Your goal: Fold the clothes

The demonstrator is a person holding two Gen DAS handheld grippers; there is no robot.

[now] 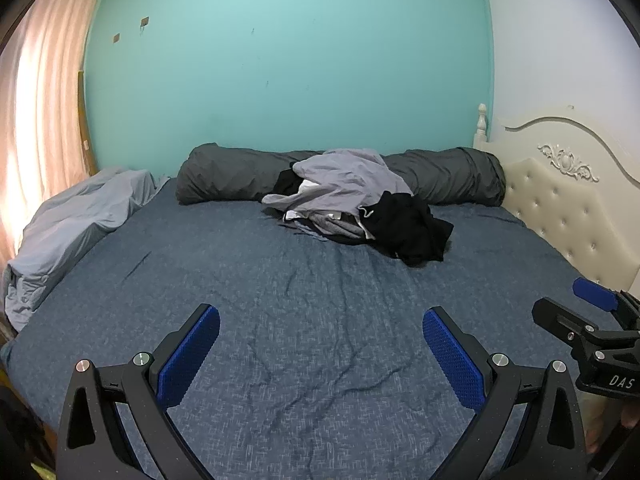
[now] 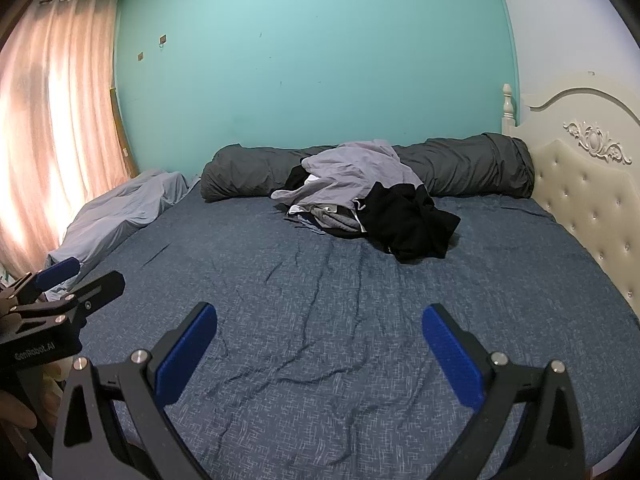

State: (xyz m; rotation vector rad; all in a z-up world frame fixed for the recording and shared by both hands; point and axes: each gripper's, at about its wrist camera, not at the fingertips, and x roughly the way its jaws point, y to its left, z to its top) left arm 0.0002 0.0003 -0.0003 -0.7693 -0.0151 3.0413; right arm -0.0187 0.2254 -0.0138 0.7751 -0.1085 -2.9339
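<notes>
Clothes pile (image 1: 356, 204), grey and black garments tangled, is seen at frame centre on the blue sheet (image 1: 280, 320), against the dark bolster (image 1: 224, 176). Fabric is judged light, limp and clingy; a free hem or the black edge is best pinched. Left gripper (image 1: 320, 356) and right gripper (image 2: 320, 354) are held wide apart, empty, in the lower frame.

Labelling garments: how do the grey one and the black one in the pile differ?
The grey garment is pale, sits on top and leans against the rolled dark duvet. The black garment is dark, lies lower and nearer the camera, on the blue sheet. Both are crumpled, unfolded, in one pile.
</notes>
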